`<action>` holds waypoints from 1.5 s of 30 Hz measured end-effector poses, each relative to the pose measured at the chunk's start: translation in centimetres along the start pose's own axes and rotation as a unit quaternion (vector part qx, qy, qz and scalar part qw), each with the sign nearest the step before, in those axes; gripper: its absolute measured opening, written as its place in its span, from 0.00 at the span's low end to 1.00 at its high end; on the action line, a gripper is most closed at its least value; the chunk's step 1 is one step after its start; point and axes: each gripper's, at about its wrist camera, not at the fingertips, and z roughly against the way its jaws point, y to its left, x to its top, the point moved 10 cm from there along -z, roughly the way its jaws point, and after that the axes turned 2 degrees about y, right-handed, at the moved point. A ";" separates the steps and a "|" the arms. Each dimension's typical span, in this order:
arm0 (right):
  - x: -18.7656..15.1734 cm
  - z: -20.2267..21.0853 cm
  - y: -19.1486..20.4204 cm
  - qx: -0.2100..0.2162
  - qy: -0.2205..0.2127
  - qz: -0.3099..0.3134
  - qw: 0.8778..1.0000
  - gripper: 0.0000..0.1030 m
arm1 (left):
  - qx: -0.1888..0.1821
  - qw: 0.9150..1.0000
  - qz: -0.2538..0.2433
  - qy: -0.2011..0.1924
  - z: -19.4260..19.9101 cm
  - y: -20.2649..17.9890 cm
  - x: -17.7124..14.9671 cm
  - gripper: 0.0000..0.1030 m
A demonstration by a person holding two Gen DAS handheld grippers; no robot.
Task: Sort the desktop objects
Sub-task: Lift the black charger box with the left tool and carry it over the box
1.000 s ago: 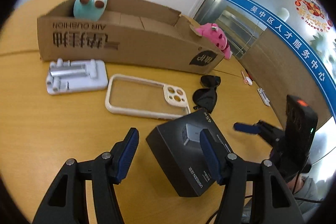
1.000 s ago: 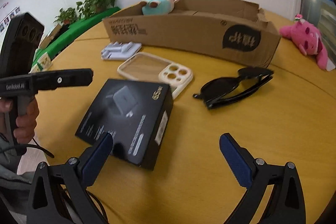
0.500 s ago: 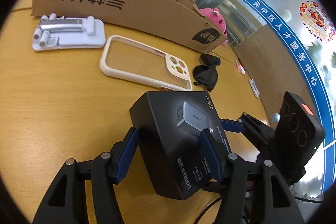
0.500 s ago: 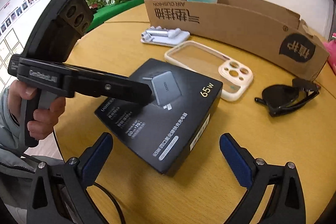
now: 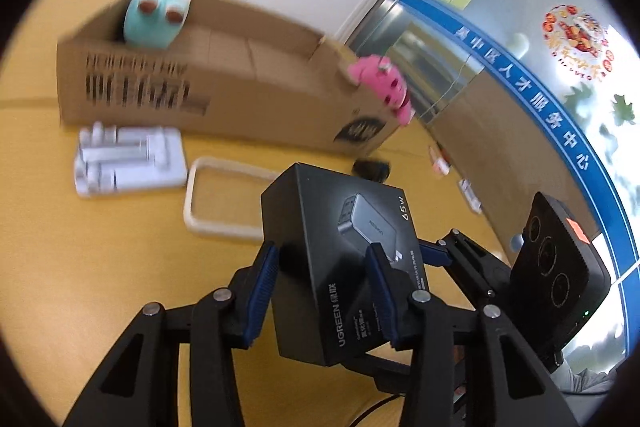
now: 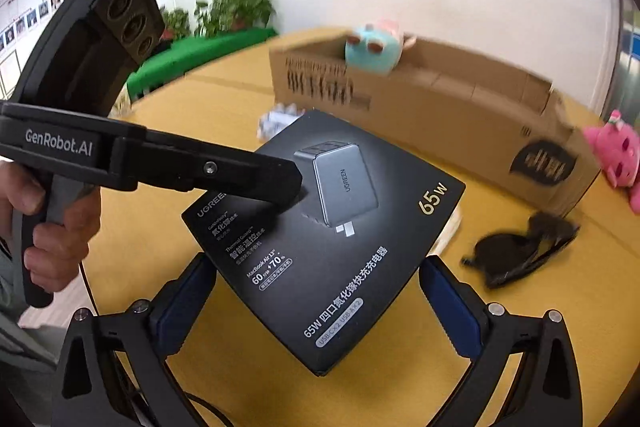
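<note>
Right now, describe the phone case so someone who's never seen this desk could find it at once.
Start at the long brown cardboard box on the yellow wooden table. In front of it lie a white plastic phone stand and, beside that, the cream rectangular phone case. The case alone is an open frame showing the tabletop through it.

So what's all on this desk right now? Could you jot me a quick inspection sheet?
Surface: round yellow wooden table.
Job's things: black charger box; cardboard box holding a teal plush.
Clutter: phone case, white stand, sunglasses, pink plush.
Grippers: left gripper closing on the charger box; right gripper open.
Cables: dark cable by the hand.
Surroundings: potted plants, glass wall.
</note>
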 end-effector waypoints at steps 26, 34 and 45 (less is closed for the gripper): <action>38.1 14.5 -8.4 -0.088 -0.290 0.127 0.945 1.00 | 0.057 0.921 -0.223 -0.314 16.3 -11.8 36.1 0.43; 41.1 5.1 -15.3 -0.045 -0.237 0.083 0.967 1.00 | 0.060 0.954 -0.155 -0.249 6.1 -2.9 42.1 0.43; 31.8 -16.2 -23.7 0.037 -0.044 -0.025 0.998 1.00 | 0.112 0.991 -0.035 -0.058 -13.3 11.3 37.1 0.43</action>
